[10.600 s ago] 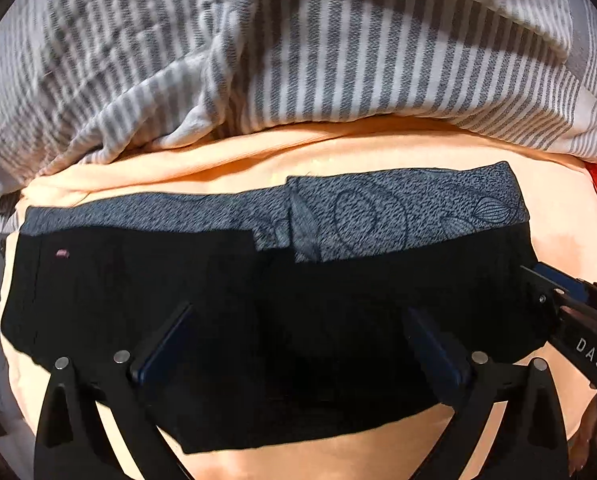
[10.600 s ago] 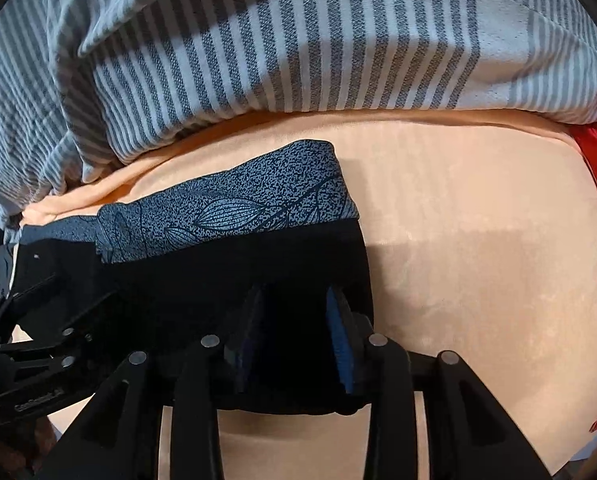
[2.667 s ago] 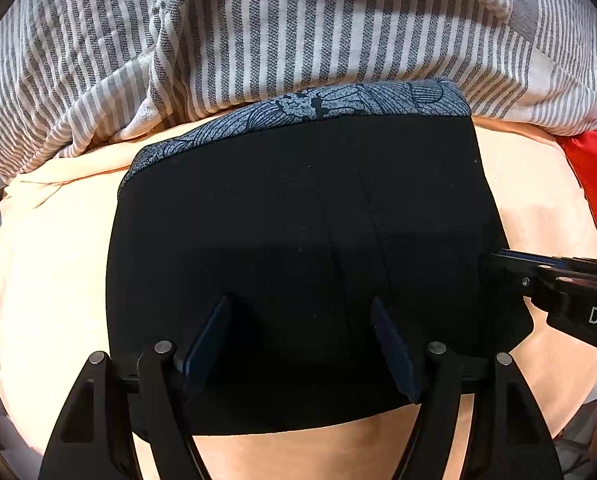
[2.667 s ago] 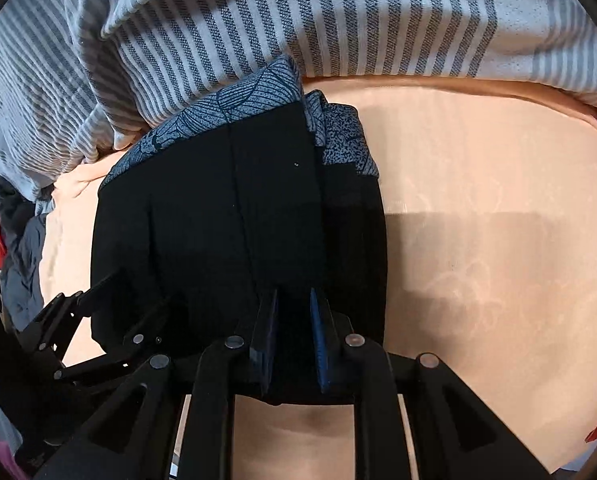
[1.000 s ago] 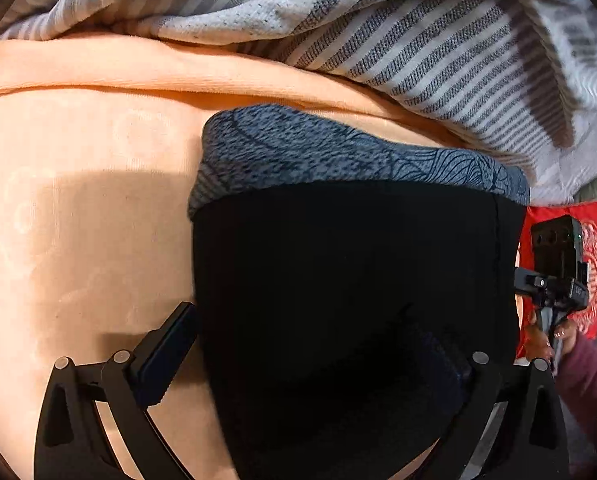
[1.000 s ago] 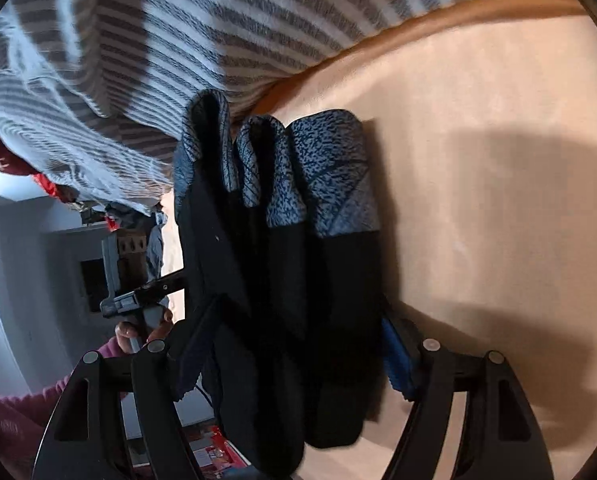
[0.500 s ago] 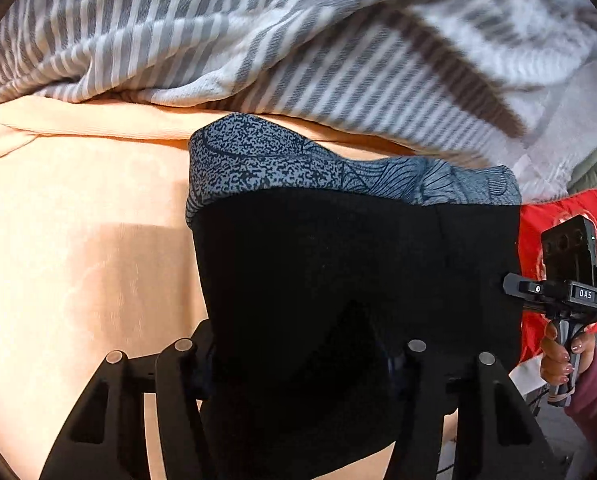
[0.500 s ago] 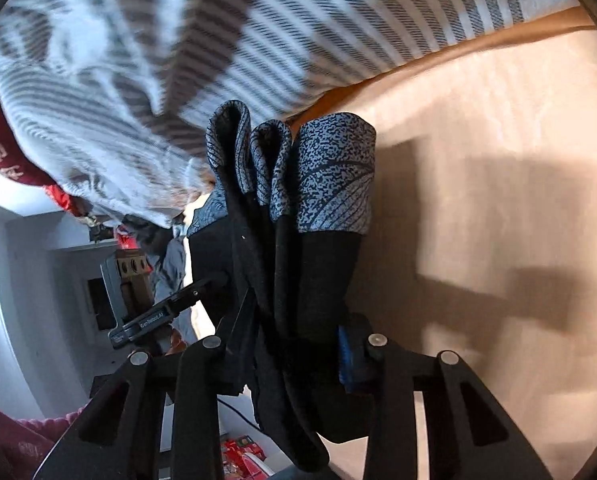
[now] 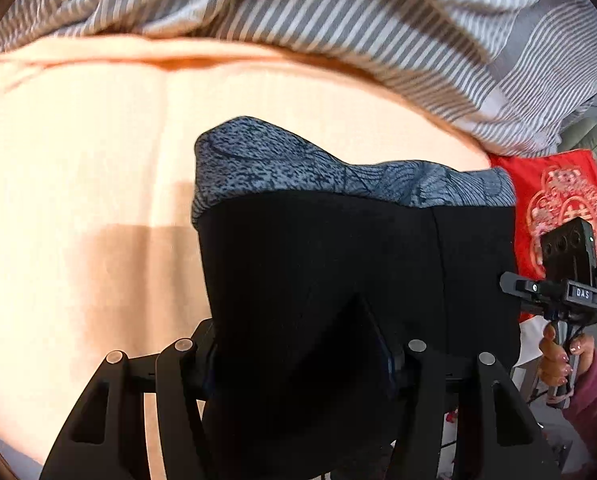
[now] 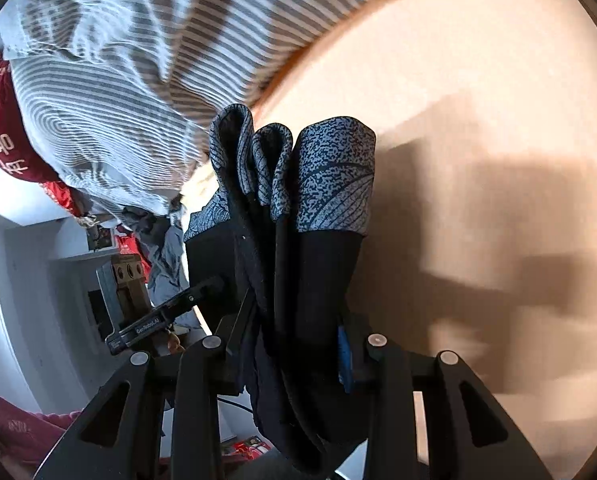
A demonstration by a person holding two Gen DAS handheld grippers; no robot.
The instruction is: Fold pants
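The folded black pants (image 9: pixel 338 280) with a grey patterned waistband (image 9: pixel 298 168) hang lifted above the peach bed sheet (image 9: pixel 78 160). My left gripper (image 9: pixel 302 344) is shut on the pants' lower edge. In the right wrist view the pants (image 10: pixel 314 280) show edge-on as several stacked layers with the waistband (image 10: pixel 330 176) on top. My right gripper (image 10: pixel 298 332) is shut on the bundle. The right gripper also shows in the left wrist view (image 9: pixel 554 288), held by a hand at the pants' right edge. The left gripper shows in the right wrist view (image 10: pixel 162 316).
A grey and white striped duvet (image 9: pixel 338 12) is heaped along the far side of the bed. A red printed cloth (image 9: pixel 554 204) lies at the bed's right end. Dark clothes (image 10: pixel 166 248) are piled off the bed. The peach sheet (image 10: pixel 478 120) spreads out beside the pants.
Both grippers have closed on the folded pants and lifted them off the sheet. The bundle has moved away from the duvet, and both views have swung.
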